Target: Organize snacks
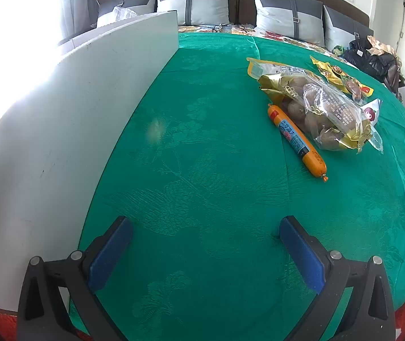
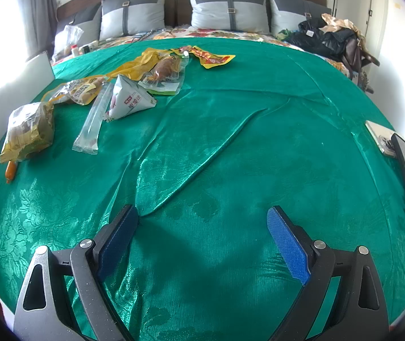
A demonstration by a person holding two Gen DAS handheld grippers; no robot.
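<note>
Task appears barely begun: both the left gripper (image 1: 205, 230) and right gripper (image 2: 202, 221) stand with jaws spread and empty, while the snacks (image 2: 94, 96) lie scattered at ten o'clock on the green cloth (image 2: 230, 142), unsorted.

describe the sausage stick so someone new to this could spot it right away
Look at the green bedspread beside the white box. Next to the clear bag of brown round snacks lies the sausage. It alone is a slim orange tube with a blue label.
</note>
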